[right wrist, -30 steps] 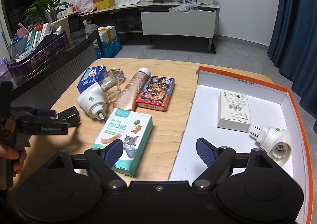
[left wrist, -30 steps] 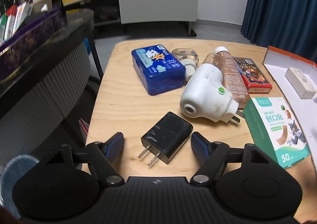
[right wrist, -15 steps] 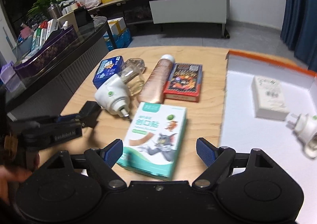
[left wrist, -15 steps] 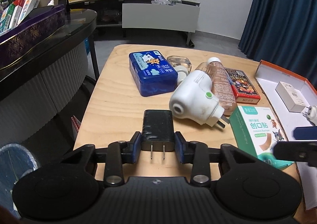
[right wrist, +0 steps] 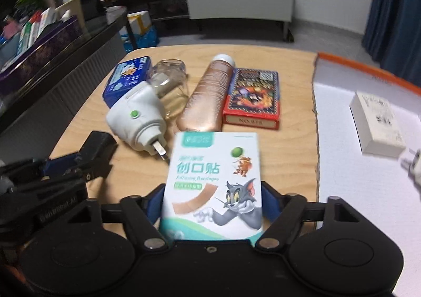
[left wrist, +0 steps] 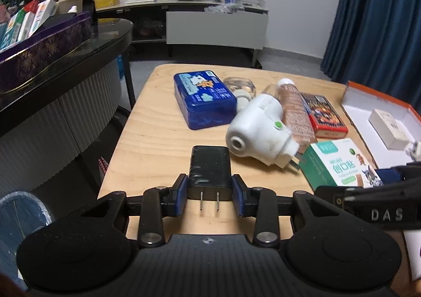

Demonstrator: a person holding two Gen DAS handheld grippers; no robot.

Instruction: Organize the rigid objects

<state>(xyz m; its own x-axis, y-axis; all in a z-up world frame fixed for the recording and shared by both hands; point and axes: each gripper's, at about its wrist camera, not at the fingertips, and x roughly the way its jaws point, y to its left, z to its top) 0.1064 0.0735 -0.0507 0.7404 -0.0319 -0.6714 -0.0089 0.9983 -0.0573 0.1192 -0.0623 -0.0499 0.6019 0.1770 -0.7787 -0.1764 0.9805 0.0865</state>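
Note:
My left gripper (left wrist: 209, 198) is shut on a black plug charger (left wrist: 210, 169), prongs pointing back at the camera, at the wooden table's near left corner; it also shows in the right wrist view (right wrist: 98, 146). My right gripper (right wrist: 210, 205) has its blue pads against the sides of a white-green bandage box (right wrist: 214, 181), seen too in the left wrist view (left wrist: 339, 165). A white plug-in device (left wrist: 259, 134), a blue tin (left wrist: 204, 98), a brown bottle (right wrist: 208, 94) and a red card box (right wrist: 252, 96) lie on the table.
An orange-rimmed white tray (right wrist: 350, 170) at the right holds a white carton (right wrist: 376, 124) and a white plug device (right wrist: 413, 165). A clear jar (right wrist: 171, 77) lies by the tin. A dark glass-topped counter (left wrist: 65, 60) stands left of the table.
My left gripper closed on the charger and turned it straight. My right gripper moved left from the tray over the bandage box and closed in on its sides.

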